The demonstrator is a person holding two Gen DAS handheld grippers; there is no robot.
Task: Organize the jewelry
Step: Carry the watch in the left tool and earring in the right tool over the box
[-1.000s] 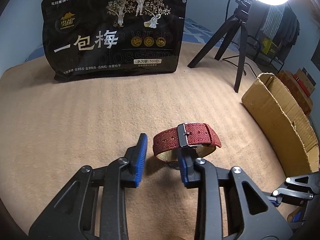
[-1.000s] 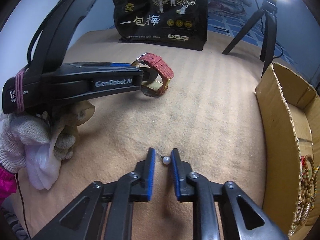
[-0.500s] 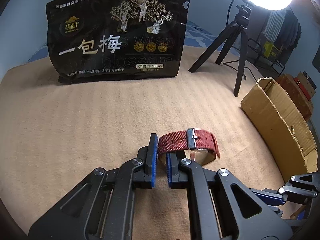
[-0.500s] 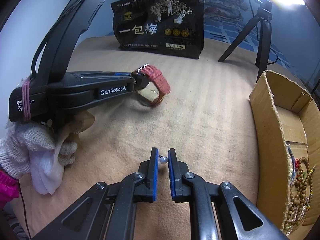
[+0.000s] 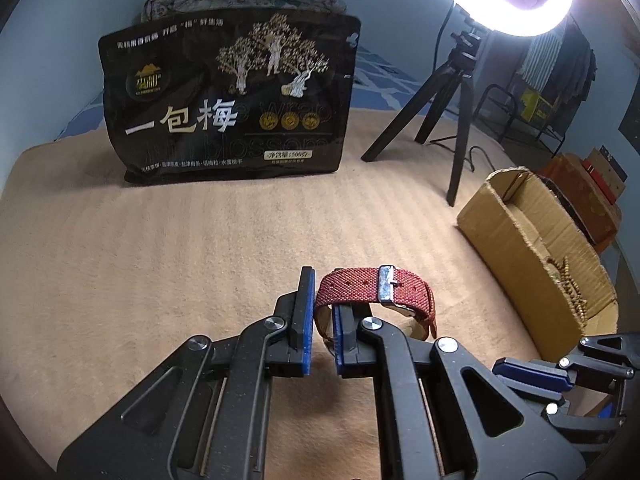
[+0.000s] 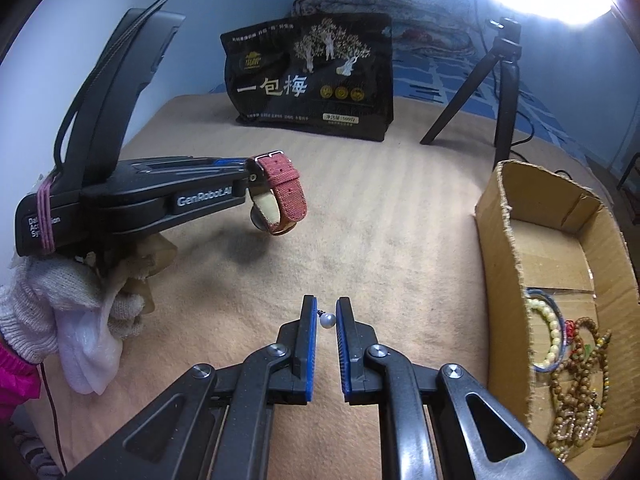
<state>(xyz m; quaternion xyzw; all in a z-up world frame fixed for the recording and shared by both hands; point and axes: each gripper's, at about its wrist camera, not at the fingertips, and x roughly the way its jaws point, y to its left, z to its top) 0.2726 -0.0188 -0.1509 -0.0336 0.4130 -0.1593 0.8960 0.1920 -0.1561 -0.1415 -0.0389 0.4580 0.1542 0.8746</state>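
Closest to you, your right gripper (image 6: 326, 320) is almost fully closed, and its blue pads pinch a small round pearl earring (image 6: 327, 320), grey-white and glossy, with a tiny dark post at its upper left. It hangs just above the beige blanket (image 6: 380, 240), which is soft and has faint ribbed stripes.

A little further, your left gripper (image 5: 322, 312) is also nearly closed, and it clamps one side of the strap of a watch (image 5: 376, 290). The strap is red woven canvas with punched holes, a pale lining inside and a silver metal buckle. In the right wrist view the watch (image 6: 282, 194) hangs in the air over its shadow, with the round case at the bottom. A hand in a white knitted glove (image 6: 60, 304) holds this gripper.

To the right stands an open cardboard box (image 6: 504, 240) with rough torn edges; beaded bracelets (image 6: 576, 368) of wood and pale beads lie inside.

Far behind, a glossy black snack bag (image 5: 228, 104) stands upright, beside a black tripod (image 5: 456, 92) under a bright ring light (image 5: 500, 8).
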